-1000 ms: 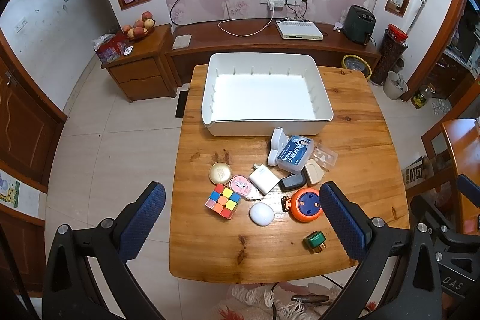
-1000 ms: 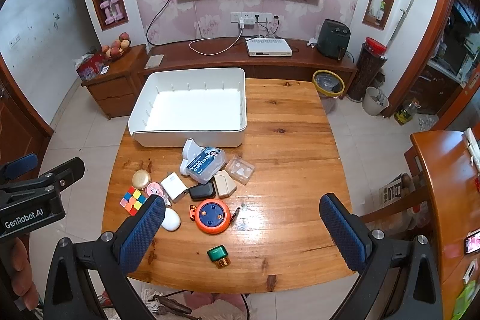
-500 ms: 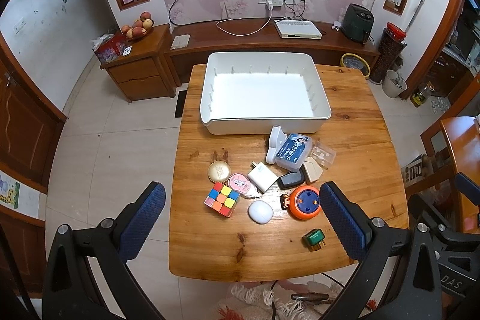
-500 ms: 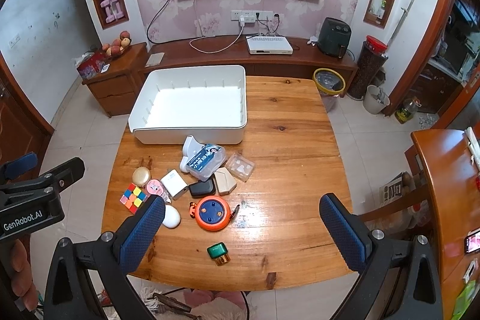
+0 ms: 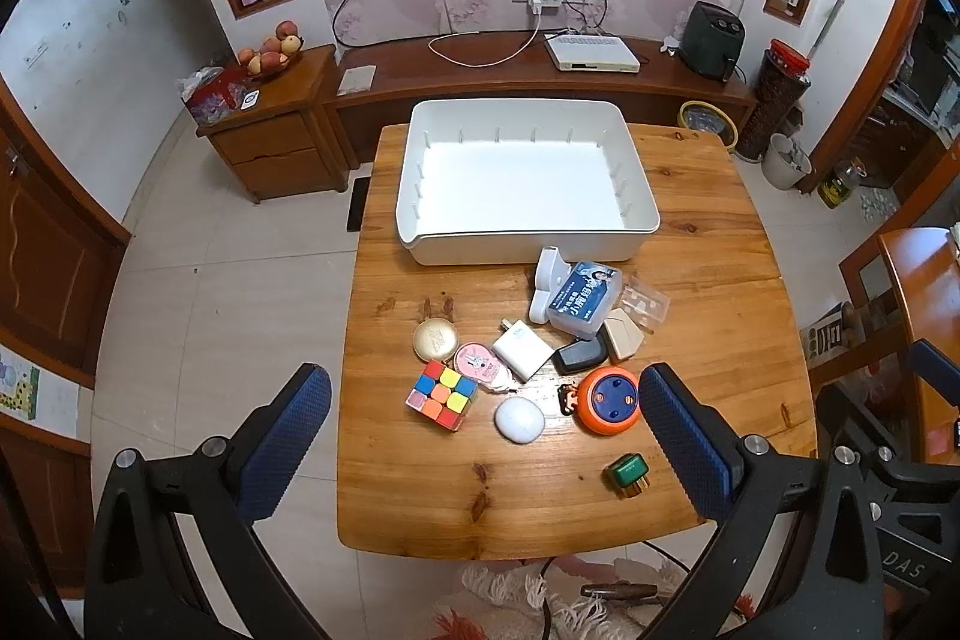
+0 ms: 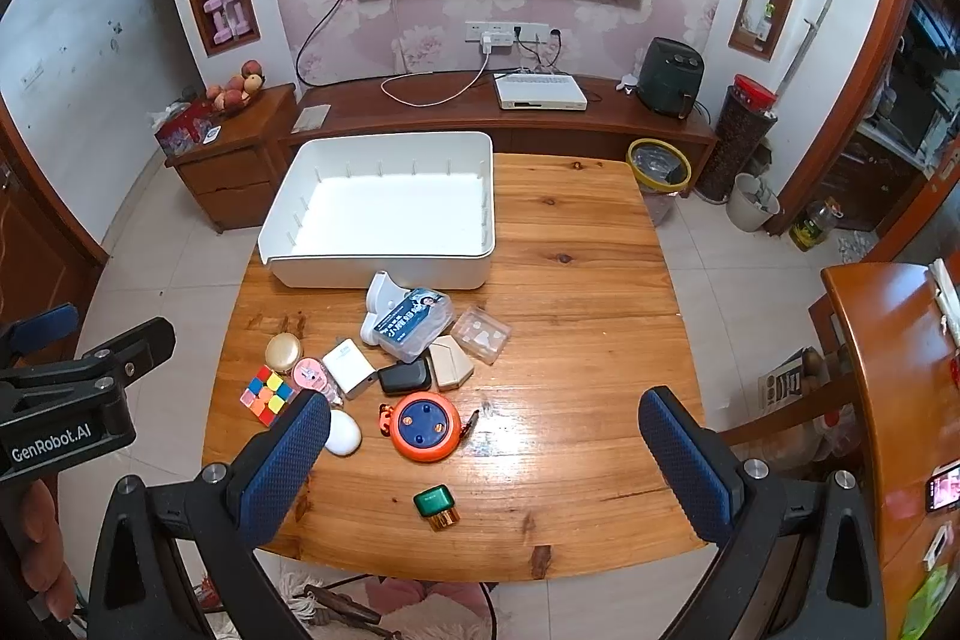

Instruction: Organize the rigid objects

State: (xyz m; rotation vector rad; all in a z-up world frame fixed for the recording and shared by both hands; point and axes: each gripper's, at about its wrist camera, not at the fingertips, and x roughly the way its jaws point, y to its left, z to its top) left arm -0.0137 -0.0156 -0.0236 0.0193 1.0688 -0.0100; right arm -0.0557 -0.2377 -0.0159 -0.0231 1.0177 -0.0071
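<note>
An empty white bin (image 5: 528,226) (image 6: 384,268) sits at the far side of a wooden table (image 5: 708,292) (image 6: 588,304). In front of it lies a cluster of small items: a colour cube (image 5: 443,395) (image 6: 267,395), a gold round tin (image 5: 435,339), a white charger (image 5: 523,346), a blue-labelled box (image 5: 584,299) (image 6: 413,320), an orange reel (image 5: 607,400) (image 6: 425,426), a white pebble-shaped case (image 5: 519,419) and a green plug (image 5: 626,473) (image 6: 435,505). My left gripper (image 5: 483,445) and right gripper (image 6: 483,451) both hover high above the near table edge, open and holding nothing.
A long low TV cabinet (image 5: 540,70) with a router and a dark air fryer (image 5: 714,40) runs along the far wall. A drawer unit (image 5: 270,130) stands at left, a second wooden table (image 6: 900,400) at right. A hand (image 6: 36,550) holds the left gripper's body.
Both cameras have drifted slightly, so the table and bin sit a little higher in view. No object on the table has moved.
</note>
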